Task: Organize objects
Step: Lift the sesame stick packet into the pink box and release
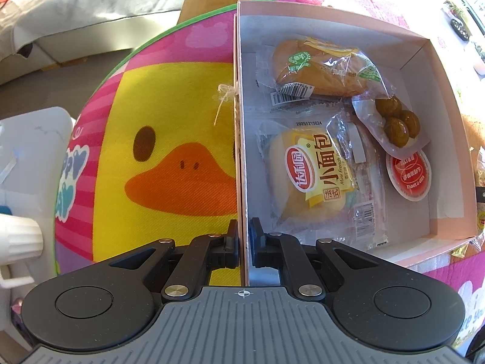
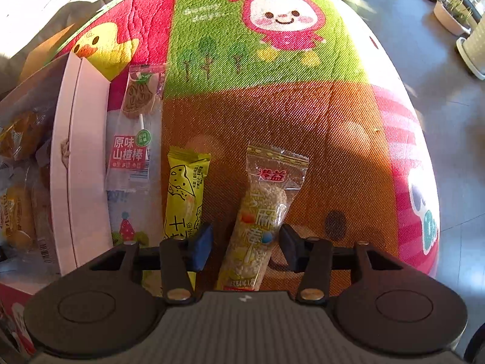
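Observation:
My left gripper (image 1: 243, 236) is shut on the left wall of a shallow pink-and-white box (image 1: 239, 139). The box holds a wrapped yellow mini bread (image 1: 312, 176), a brown bun (image 1: 321, 69), a pack of brown balls (image 1: 397, 121) and a red round cup (image 1: 409, 176). My right gripper (image 2: 245, 242) is open, its jaws on either side of a sesame rice bar (image 2: 257, 230) lying on the mat. A yellow cheese bar (image 2: 183, 194) and a hawthorn stick pack (image 2: 136, 133) lie to its left, beside the box's wall (image 2: 78, 163).
Everything lies on a bright cartoon mat (image 2: 272, 91) with a yellow duck (image 1: 169, 157) print. A white plastic object (image 1: 27, 182) stands at the left. Plant pots (image 2: 454, 18) stand on the floor at the far right.

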The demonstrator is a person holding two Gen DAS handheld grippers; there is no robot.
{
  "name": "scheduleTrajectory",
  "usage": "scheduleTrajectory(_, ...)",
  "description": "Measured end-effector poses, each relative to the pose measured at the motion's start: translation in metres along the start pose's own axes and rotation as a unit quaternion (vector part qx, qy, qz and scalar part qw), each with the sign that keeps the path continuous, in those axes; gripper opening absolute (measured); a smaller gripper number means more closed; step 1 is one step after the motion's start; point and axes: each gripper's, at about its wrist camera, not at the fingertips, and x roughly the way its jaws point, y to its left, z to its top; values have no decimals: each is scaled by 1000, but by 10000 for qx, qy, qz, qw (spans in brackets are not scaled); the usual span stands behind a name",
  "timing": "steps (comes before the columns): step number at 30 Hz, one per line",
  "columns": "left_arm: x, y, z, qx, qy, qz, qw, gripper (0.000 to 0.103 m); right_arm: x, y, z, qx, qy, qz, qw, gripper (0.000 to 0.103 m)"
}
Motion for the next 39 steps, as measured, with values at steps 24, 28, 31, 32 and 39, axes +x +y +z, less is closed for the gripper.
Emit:
scheduleTrajectory(24, 6, 16, 1, -522, 71, -363, 9979, 9, -254, 87, -56, 667, -854, 261, 9938, 27)
scheduleTrajectory(28, 7, 18, 2, -491, 83, -431, 9978, 10, -281, 116, -46, 650, -1133, 437, 9905, 27)
scheduleTrajectory(31, 7, 22, 0, -446, 63, -535, 9976, 11, -293, 134, -39, 595, -1296, 584, 9881, 27)
scheduleTrajectory(32, 8, 23, 1, -414, 63, -572, 9975, 12, -295, 138, -37, 584, -1325, 611, 9876, 27)
scheduleTrajectory(39, 10, 29, 2, -479, 54, -679, 9965, 13, -279, 169, -19, 476, -1212, 666, 9892, 28)
